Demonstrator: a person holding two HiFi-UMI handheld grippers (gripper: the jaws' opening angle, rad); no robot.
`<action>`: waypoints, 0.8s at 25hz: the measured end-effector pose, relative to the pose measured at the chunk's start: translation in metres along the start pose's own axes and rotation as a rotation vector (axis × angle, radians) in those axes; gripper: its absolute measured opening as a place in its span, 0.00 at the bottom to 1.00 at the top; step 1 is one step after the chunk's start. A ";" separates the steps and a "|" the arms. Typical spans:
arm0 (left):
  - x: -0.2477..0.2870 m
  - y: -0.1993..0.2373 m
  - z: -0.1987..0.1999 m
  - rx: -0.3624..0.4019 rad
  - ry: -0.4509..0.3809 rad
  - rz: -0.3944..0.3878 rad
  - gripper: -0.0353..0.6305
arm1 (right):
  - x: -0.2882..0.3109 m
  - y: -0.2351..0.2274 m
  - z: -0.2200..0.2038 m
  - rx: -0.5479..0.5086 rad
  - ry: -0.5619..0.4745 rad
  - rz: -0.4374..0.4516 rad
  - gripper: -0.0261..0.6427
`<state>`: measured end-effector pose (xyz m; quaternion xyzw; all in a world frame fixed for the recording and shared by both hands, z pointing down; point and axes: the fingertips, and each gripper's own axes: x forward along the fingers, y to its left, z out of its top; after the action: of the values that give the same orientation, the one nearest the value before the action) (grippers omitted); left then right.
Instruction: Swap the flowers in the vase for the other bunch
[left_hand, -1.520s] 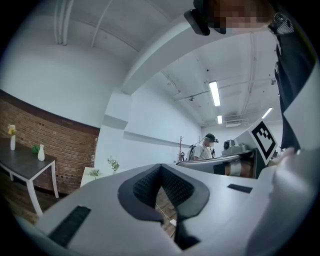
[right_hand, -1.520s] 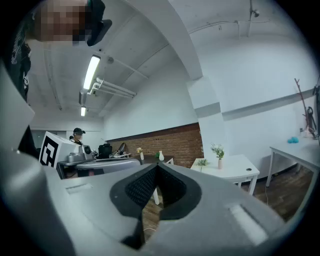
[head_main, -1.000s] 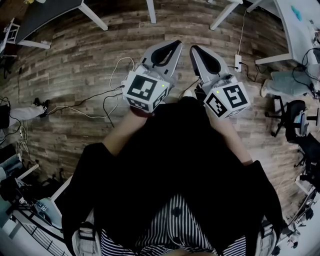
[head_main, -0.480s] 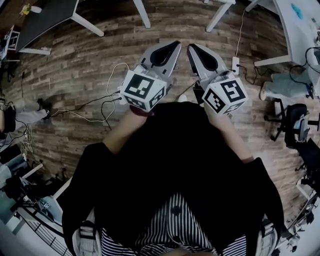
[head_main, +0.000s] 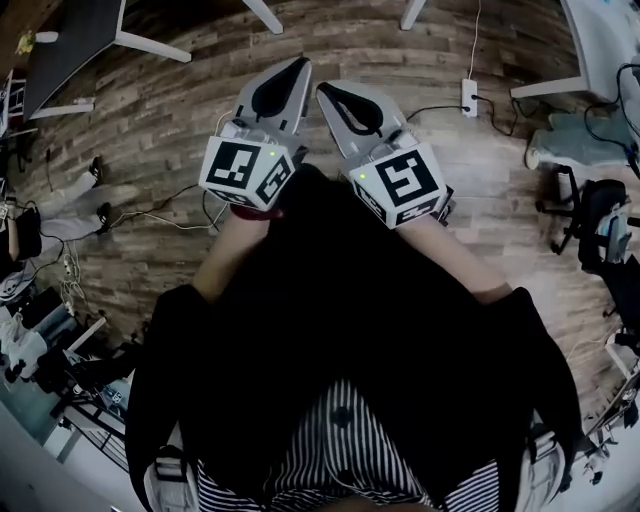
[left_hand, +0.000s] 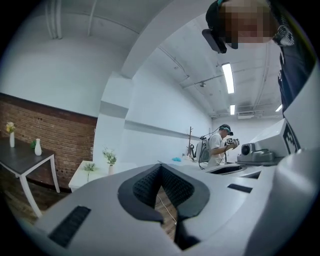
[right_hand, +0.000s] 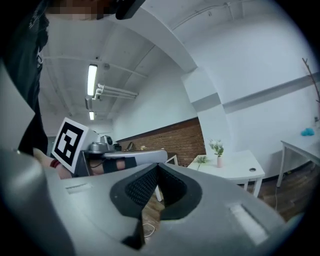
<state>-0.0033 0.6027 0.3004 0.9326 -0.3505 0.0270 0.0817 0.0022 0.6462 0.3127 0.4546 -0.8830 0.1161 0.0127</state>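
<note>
In the right gripper view a small pink vase with green-and-white flowers stands on a white table against the far wall. A second green bunch is beside it to the left. The left gripper view shows the same vase of flowers and other bunch, far off. My left gripper and right gripper are held side by side above the wooden floor, both shut with nothing between the pads. The shut left gripper and right gripper point roughly level toward that table.
A dark table with small white vases stands by the brick wall at left. Another person with grippers works at far benches. Cables, a power strip, white table legs and an office chair are on the floor.
Both grippers have shifted up and to the left in the head view, staying side by side and shut. The floor and table legs have slid past beneath them.
</note>
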 end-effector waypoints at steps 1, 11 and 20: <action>0.004 0.004 0.000 -0.002 0.002 0.007 0.06 | 0.003 -0.001 0.000 0.006 0.000 0.021 0.04; 0.045 0.058 0.000 -0.008 0.006 -0.009 0.06 | 0.067 -0.037 0.004 0.031 0.006 0.015 0.04; 0.114 0.137 0.030 0.015 -0.032 -0.098 0.06 | 0.155 -0.092 0.038 -0.025 -0.002 -0.067 0.04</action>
<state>-0.0076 0.4220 0.3016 0.9496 -0.3052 0.0105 0.0704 -0.0117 0.4622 0.3132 0.4836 -0.8688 0.1043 0.0214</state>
